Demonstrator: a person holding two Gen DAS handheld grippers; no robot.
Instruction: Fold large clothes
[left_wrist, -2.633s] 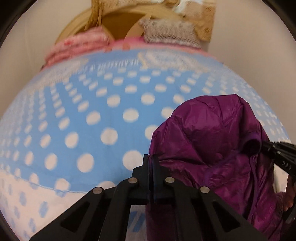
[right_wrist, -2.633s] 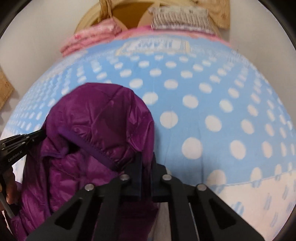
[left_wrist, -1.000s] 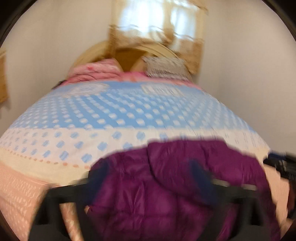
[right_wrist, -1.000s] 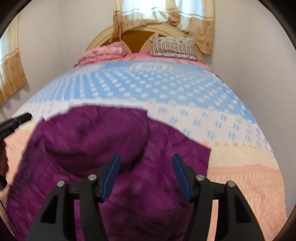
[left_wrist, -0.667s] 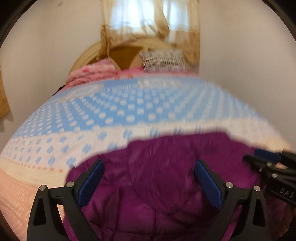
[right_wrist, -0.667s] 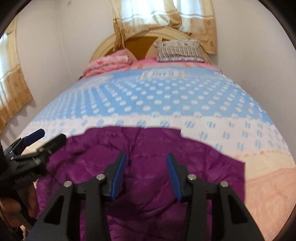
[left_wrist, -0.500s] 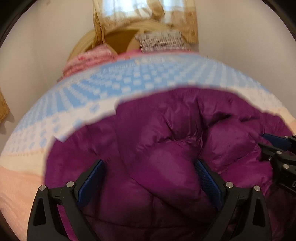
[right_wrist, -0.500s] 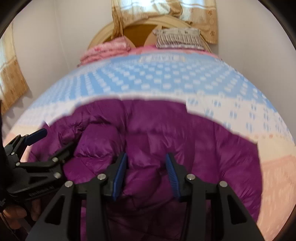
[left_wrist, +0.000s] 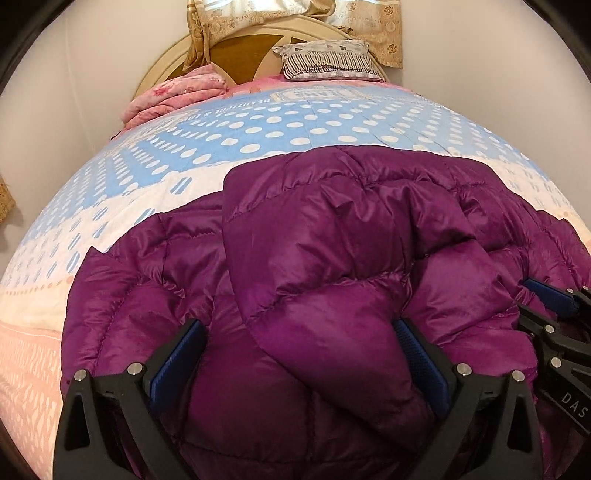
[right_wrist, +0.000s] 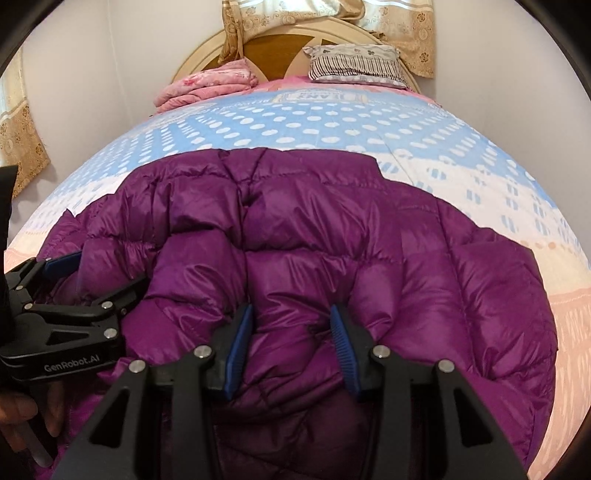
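A purple puffer jacket (left_wrist: 332, 258) lies spread across the near end of the bed, with a thick fold bulging up in its middle. In the left wrist view my left gripper (left_wrist: 299, 332) stands wide open just over the jacket, and the fold rises between its blue pads (left_wrist: 184, 354). My right gripper (right_wrist: 291, 325) is half open, lowered onto the jacket (right_wrist: 332, 240), with puffy fabric filling the gap between its pads (right_wrist: 341, 343). Each gripper shows in the other's view: the right gripper (left_wrist: 535, 310) at the right edge, the left gripper (right_wrist: 99, 277) at the left.
The bed's blue quilt with white dots (left_wrist: 295, 122) runs back to a round headboard (left_wrist: 243, 51). A folded pink blanket (left_wrist: 177, 96) and a striped pillow (left_wrist: 328, 61) lie there. Walls close in on both sides. A hand (right_wrist: 22, 413) holds the left gripper's handle.
Both grippers let go of the jacket they had held up; it now lies spread on the bed. Both then sank close over it, and the right jaws narrowed a little.
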